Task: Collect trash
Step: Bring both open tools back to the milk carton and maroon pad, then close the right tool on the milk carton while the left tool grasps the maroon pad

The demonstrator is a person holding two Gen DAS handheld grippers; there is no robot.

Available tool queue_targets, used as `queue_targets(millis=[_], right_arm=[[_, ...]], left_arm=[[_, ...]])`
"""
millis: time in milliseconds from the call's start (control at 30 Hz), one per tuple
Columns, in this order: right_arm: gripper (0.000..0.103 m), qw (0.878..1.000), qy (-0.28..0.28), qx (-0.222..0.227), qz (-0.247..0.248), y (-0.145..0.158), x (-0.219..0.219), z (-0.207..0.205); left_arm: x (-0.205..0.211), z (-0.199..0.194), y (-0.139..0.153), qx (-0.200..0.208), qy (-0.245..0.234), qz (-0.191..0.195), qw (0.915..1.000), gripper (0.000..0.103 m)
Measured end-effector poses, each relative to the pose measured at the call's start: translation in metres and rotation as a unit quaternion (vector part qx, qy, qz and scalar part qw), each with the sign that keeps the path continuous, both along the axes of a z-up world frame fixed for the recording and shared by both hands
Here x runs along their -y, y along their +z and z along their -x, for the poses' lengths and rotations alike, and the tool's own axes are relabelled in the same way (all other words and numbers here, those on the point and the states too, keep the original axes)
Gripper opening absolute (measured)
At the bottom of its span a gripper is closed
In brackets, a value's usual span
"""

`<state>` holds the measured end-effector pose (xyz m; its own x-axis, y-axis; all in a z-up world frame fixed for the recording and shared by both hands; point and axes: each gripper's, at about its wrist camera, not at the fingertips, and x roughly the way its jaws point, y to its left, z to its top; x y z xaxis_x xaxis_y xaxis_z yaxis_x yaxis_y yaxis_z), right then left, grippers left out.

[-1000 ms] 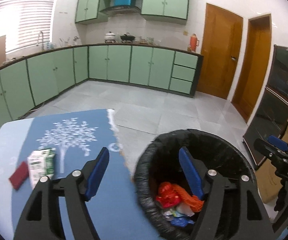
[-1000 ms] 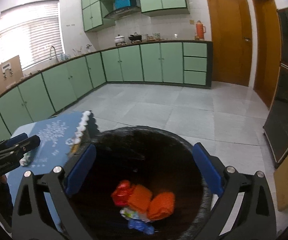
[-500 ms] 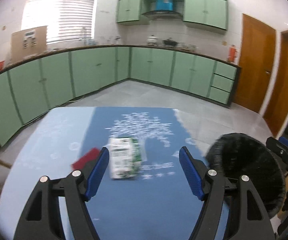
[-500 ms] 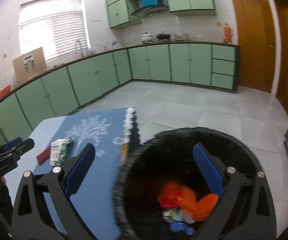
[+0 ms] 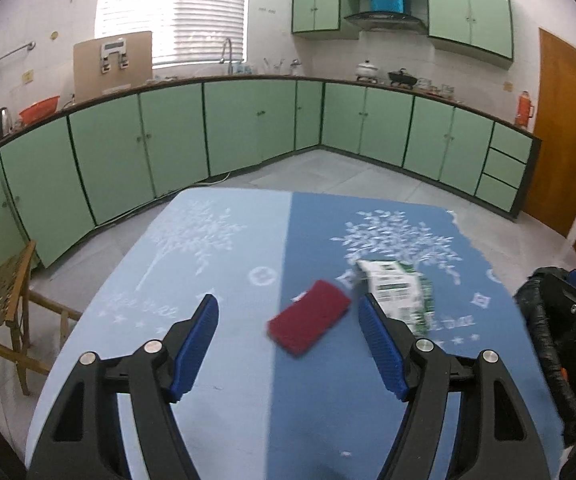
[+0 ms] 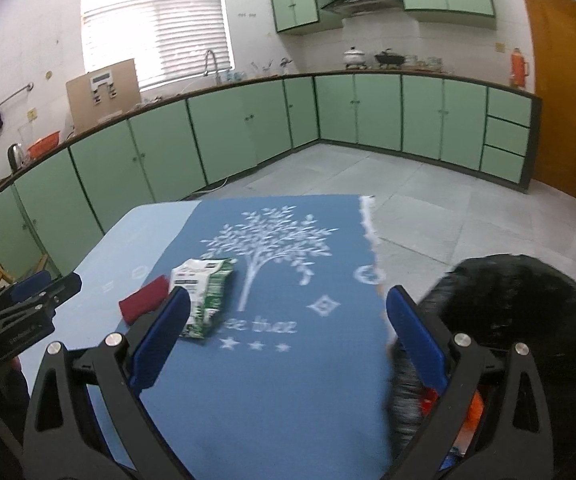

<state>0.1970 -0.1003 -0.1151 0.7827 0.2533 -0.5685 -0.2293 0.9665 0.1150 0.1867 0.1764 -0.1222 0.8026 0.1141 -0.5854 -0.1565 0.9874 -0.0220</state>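
Blue-padded left gripper (image 5: 288, 344), left wrist view: jaws spread wide, nothing held or touched. Red item (image 5: 309, 324) lies flat on the blue tablecloth (image 5: 216, 256) at lower centre, framed between the fingers; green-and-white packet (image 5: 398, 294) just right of it, partly behind the right finger. A second ago this view was over the black-lined bin (image 5: 556, 344), now only at the right edge; the packet has shifted from lower left to right of centre. Right wrist view: right gripper (image 6: 288, 340) also wide open and empty. Packet (image 6: 204, 296) and red item (image 6: 144, 300) sit left of centre, the packet against the left finger's tip in the picture. Bin (image 6: 528, 320) fills the lower right, formerly centred. Left gripper (image 6: 28, 308) shows at the left edge. Green cabinets (image 6: 248, 128) line the background.
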Motion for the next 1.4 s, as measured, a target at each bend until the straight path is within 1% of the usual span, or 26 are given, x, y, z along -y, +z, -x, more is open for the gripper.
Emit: queue_targets(millis=[167,333,600,767,933,1133,1200,1233,1267,1333,1400], right_arm=[[0.096,1.000,0.021,-0.011,0.006,-0.013,-0.038,-0.017],[0.096,0.999,0.035,-0.021,0.015,-0.026,-0.070,-0.034],[0.096,0.998,0.030,-0.048,0.025,-0.054,-0.107,-0.062],[0.096,0.997,0.025,-0.065,0.037,-0.069,-0.124,-0.076],[0.095,0.996,0.019,-0.079,0.048,-0.079,-0.129,-0.088],[0.095,0.994,0.016,-0.096,0.041,-0.085,-0.129,-0.096],[0.087,0.994,0.020,-0.101,0.039,-0.086,-0.128,-0.098],[0.077,0.994,0.025,-0.105,0.036,-0.088,-0.129,-0.099],[0.072,0.993,0.028,-0.109,0.034,-0.089,-0.129,-0.100],[0.068,0.992,0.035,-0.117,0.025,-0.090,-0.128,-0.102],[0.068,0.993,0.037,-0.114,0.025,-0.089,-0.126,-0.101]], left_arm=[[-0.022,-0.008,-0.017,-0.013,0.013,-0.001,0.9998,0.071],[-0.039,-0.012,-0.025,-0.017,0.022,-0.003,0.9996,0.071],[-0.061,-0.021,-0.034,-0.023,0.037,0.004,0.9990,0.071],[-0.067,-0.025,-0.039,-0.025,0.039,0.009,0.9989,0.071],[-0.070,-0.028,-0.042,-0.026,0.040,0.016,0.9988,0.071],[-0.069,-0.030,-0.046,-0.030,0.036,0.018,0.9988,0.071],[-0.067,-0.030,-0.046,-0.031,0.034,0.018,0.9988,0.071],[-0.066,-0.031,-0.046,-0.031,0.033,0.018,0.9988,0.071],[-0.065,-0.031,-0.046,-0.032,0.033,0.019,0.9988,0.071],[-0.063,-0.033,-0.046,-0.033,0.029,0.018,0.9989,0.071],[-0.059,-0.034,-0.045,-0.034,0.025,0.017,0.9990,0.071]])
